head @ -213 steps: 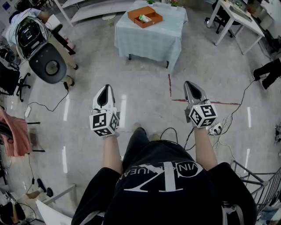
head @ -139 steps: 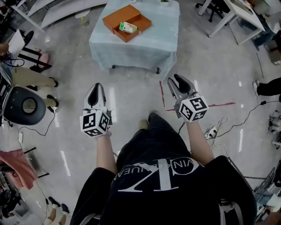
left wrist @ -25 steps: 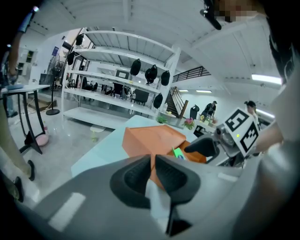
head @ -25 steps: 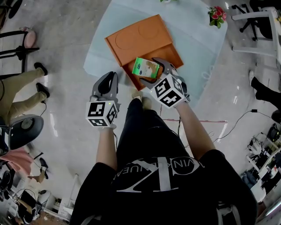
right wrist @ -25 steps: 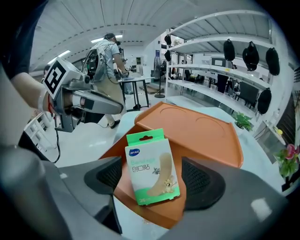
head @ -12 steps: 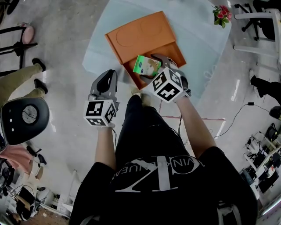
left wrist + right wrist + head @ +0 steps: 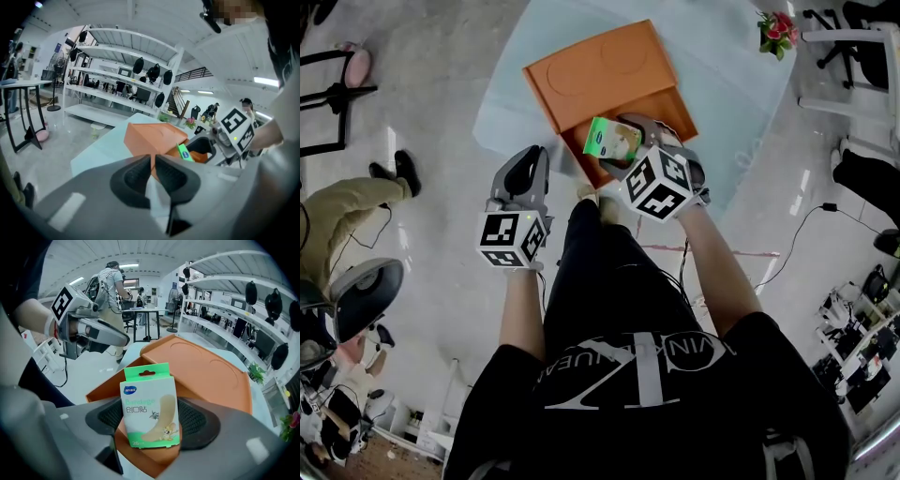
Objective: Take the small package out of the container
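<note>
A small green-and-white bandage package (image 7: 612,141) stands upright in the tray of an open orange container (image 7: 675,108) on the cloth-covered table (image 7: 722,66). My right gripper (image 7: 624,148) reaches into the tray. In the right gripper view the package (image 7: 150,404) sits between the two pads; the jaws are closing around it, and a sliver of orange tray shows beside the left pad. My left gripper (image 7: 532,157) hangs shut and empty off the table's near-left edge. From the left gripper view the container (image 7: 150,136) and package (image 7: 183,152) lie ahead.
The container's flat lid (image 7: 600,70) lies open on the far side of the tray. A small flower pot (image 7: 773,26) stands at the table's far right. A person (image 7: 347,211) and a round chair (image 7: 366,291) are on the floor at left. Cables (image 7: 787,244) trail at right.
I have walked up to the table over the earlier frames. In the last second my right gripper has slid further forward around the package; the left gripper has barely moved.
</note>
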{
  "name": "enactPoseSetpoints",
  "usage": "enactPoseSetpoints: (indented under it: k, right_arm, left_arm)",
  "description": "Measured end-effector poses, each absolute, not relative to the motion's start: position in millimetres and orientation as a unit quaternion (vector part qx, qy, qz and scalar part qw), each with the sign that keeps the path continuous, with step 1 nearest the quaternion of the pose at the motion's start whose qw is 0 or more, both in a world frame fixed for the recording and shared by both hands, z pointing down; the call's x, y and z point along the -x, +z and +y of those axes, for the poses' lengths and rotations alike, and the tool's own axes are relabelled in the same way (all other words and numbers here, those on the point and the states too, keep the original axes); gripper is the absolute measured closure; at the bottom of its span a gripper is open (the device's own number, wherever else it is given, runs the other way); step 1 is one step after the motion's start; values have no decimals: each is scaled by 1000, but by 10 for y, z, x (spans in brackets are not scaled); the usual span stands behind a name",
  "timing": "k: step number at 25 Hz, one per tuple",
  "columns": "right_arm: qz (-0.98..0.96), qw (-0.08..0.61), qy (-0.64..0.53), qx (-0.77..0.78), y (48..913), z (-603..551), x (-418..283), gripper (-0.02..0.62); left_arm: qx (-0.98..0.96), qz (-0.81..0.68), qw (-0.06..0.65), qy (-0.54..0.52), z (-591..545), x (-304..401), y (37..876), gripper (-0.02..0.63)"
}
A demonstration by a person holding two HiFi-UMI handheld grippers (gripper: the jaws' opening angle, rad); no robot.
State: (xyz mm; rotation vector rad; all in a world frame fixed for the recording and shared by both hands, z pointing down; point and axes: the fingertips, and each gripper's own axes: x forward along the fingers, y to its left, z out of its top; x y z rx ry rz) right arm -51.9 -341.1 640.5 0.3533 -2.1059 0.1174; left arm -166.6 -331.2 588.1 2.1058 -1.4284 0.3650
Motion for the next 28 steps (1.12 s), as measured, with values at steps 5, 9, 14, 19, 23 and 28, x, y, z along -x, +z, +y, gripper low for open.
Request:
enactPoseSetpoints:
  k: [5,9,14,19,23,28]
  right_arm:
    - [-867,471,38,-156,6301,-3392,472,230]
    - [-874,454,34,-169,6179,-3368,430,230]
    - [-883,425,43,-196,6002,-3377,379,230]
    - [-887,404,40,-220,5810,-3352,338,230]
    - [-891,384,33,-241,5651,-3372,311,230]
    - [-895,357,28,-267,5437,-3369,246,230]
  left_arm:
    - [-788,-532,277,137,-3268,1619,5832,606]
    - [-789,-534,271,137,-3218,1568,5768,606]
    - [-786,-545,259,135,-3151,1559,5669,606]
    - [-786,-549,251,134,-3037,1543,5564,606]
    - [-789,-551,237,130,-3022,1533,5451,606]
    - [-791,-555,224,127,-2972,1515,5304,606]
